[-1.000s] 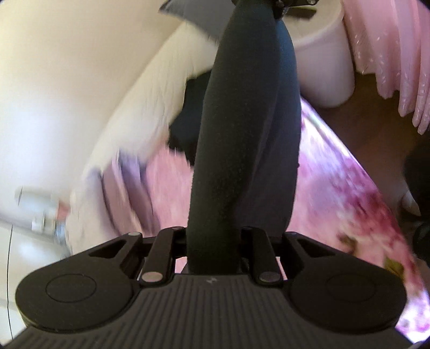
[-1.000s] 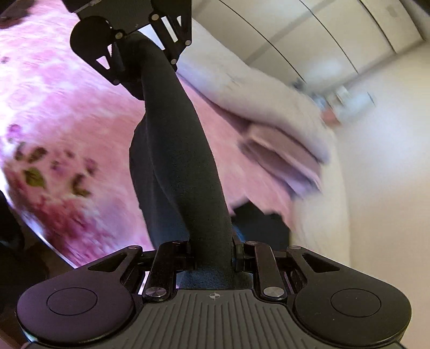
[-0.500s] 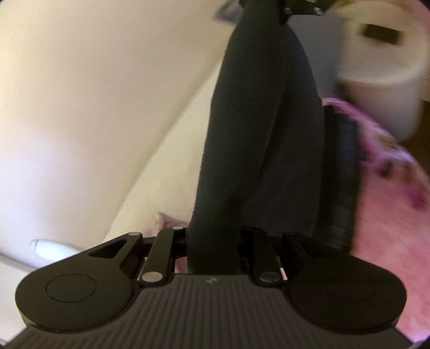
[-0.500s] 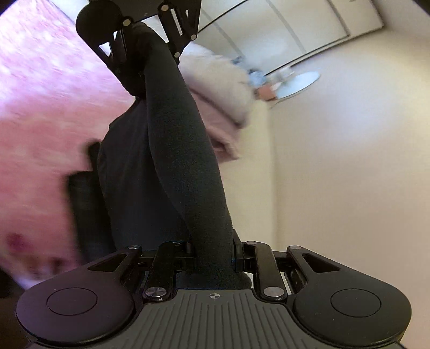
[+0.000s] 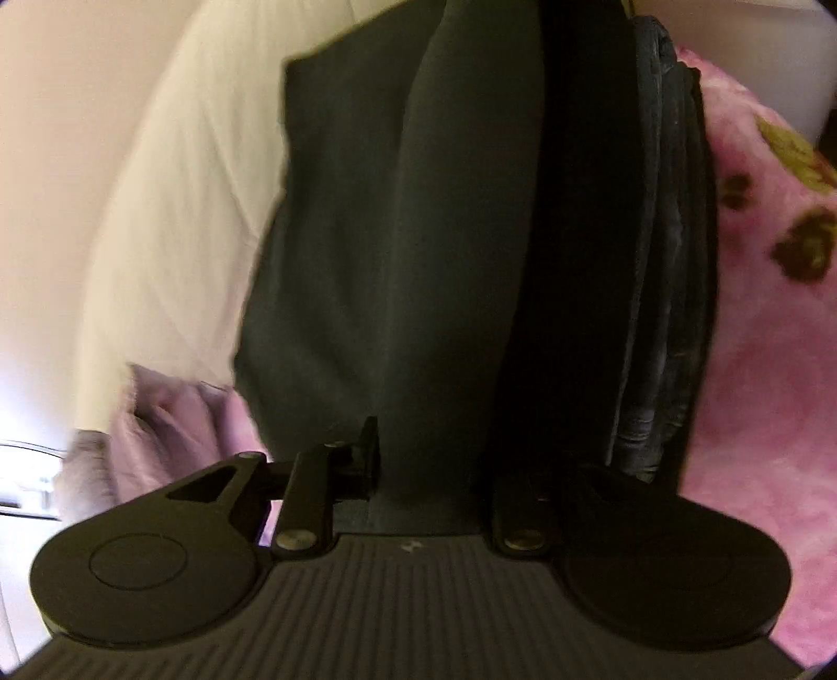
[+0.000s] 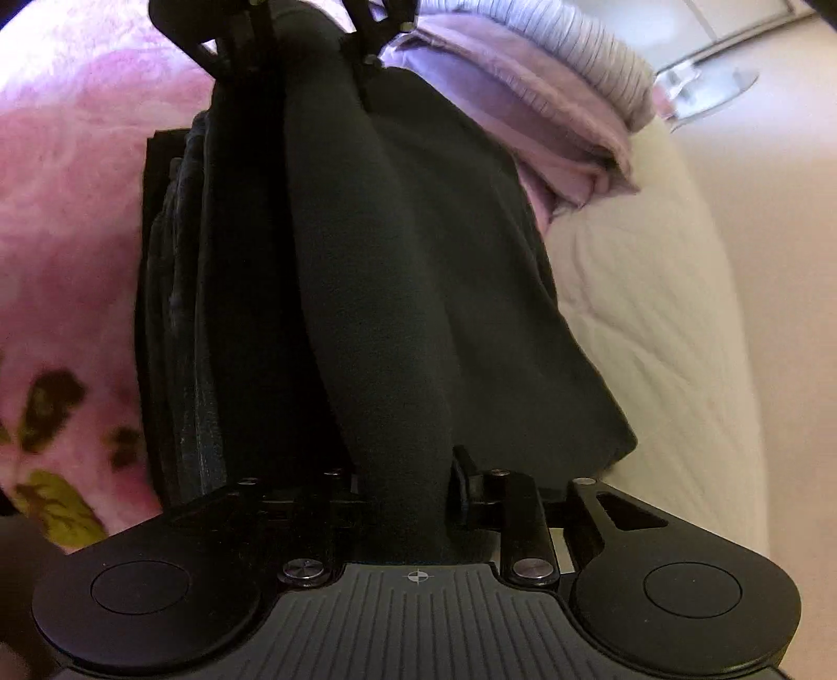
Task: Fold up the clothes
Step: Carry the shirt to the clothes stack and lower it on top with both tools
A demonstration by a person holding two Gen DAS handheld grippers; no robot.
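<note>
**Dark garment stretched between both grippers over the bed**

Left wrist view: the left gripper [image 5: 429,471] is clamped on a bunched roll of the dark garment [image 5: 460,251], which runs straight away from the camera and fills the middle of the view. A flat panel of the same cloth hangs to the left of the roll. To the right, a stack of folded dark clothes [image 5: 664,293] lies on the pink floral blanket [image 5: 764,335]; whether the garment touches the stack cannot be told. A white quilted cover [image 5: 178,225] shows at left, with folded lilac clothes [image 5: 162,434] below it. View is blurred.

Right wrist view: the right gripper [image 6: 405,502] is closed on the other end of the dark garment [image 6: 366,293]. At the far end of the roll, the left gripper [image 6: 308,36] pinches it as well. Folded dark clothes [image 6: 178,314] sit left of the roll on the pink floral blanket [image 6: 68,251]. Folded lilac clothes [image 6: 554,115] lie upper right, beside the white quilted cover [image 6: 659,335].
</note>
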